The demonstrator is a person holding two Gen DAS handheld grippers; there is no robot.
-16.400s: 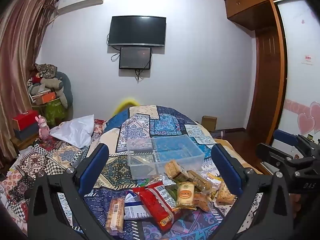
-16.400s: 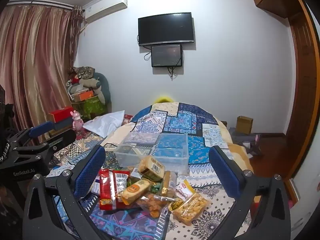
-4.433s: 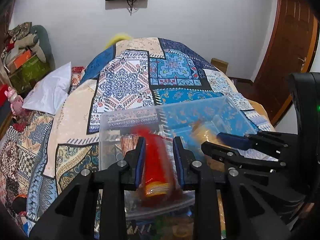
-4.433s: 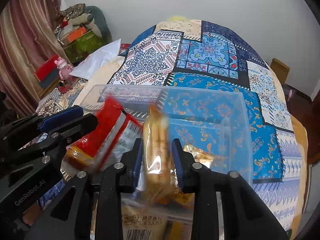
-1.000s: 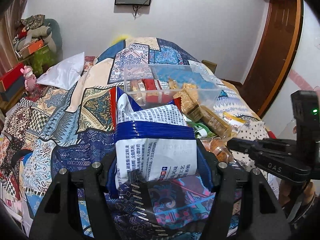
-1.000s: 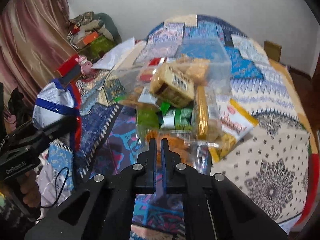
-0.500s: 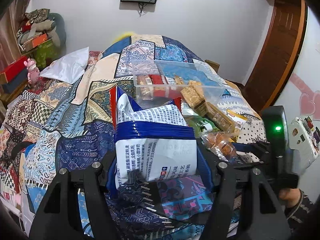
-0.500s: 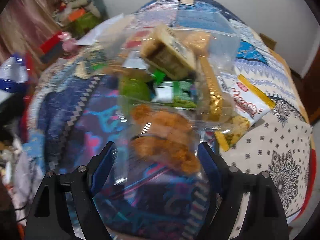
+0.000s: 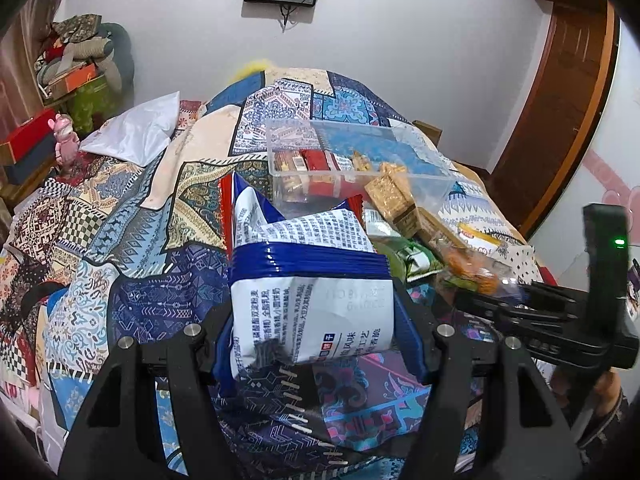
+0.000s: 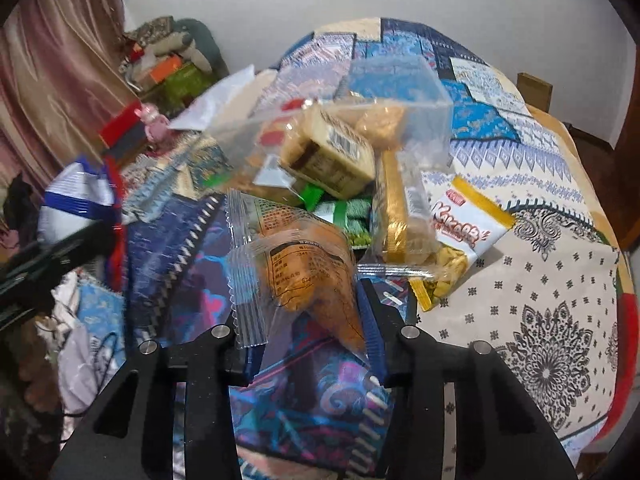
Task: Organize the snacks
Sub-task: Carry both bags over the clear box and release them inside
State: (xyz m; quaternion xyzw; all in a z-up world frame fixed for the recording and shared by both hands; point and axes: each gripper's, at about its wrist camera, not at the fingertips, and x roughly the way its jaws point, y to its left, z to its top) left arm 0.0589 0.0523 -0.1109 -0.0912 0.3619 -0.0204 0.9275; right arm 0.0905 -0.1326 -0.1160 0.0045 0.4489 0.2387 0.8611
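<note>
The left gripper has its jaws spread fairly wide and closed on a white and blue snack bag, pressing its lower sides. The bag stands upright between the jaws, its long axis running toward 12 o'clock, with printed text on the face and a red edge at its upper left, toward 11 o'clock.

The right gripper has its jaws about half open and closed on a clear packet of orange snacks. The packet's long axis leans from 5 o'clock up to 11 o'clock, its crimped end at the top left and the orange contents bunched low against the right jaw.

Both packs are held above the patchwork bed. At 12 o'clock from the left gripper sits a clear plastic bin holding red and brown packs in its left part. Between the bin and the grippers lies the loose pile: a tan wrapped block leaning on the bin's near wall, a green packet, a long gold-trimmed pack pointing toward 12 o'clock, and a white and yellow bag at 2 o'clock from the right gripper
</note>
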